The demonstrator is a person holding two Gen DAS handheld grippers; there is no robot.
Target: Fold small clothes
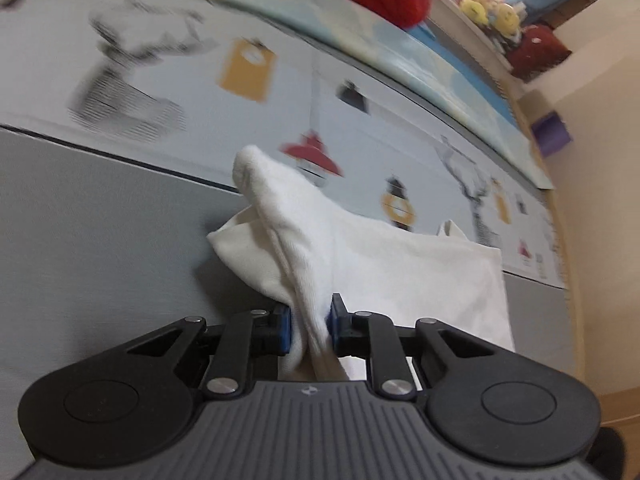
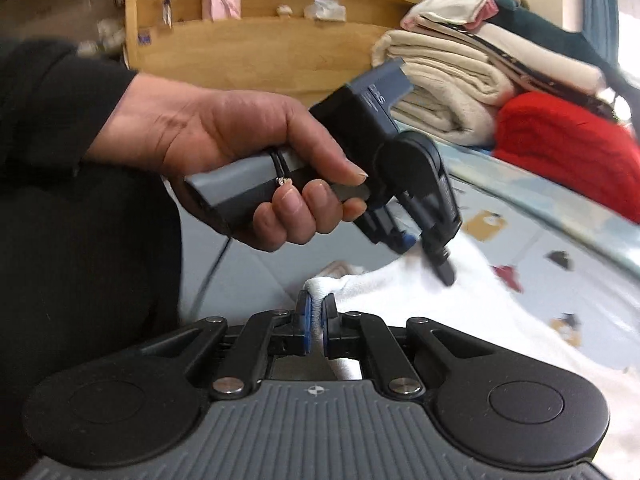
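Observation:
A small white garment lies partly lifted over a grey patterned mat. My left gripper is shut on a bunched fold of it, which rises in a peak ahead of the fingers. In the right wrist view my right gripper is shut on another edge of the white garment. The left gripper shows there too, held in a hand, pinching the cloth further along.
A red knitted item and a stack of folded cream blankets lie at the back. A wooden headboard stands behind. Plush toys sit on a shelf. The person's black sleeve fills the left.

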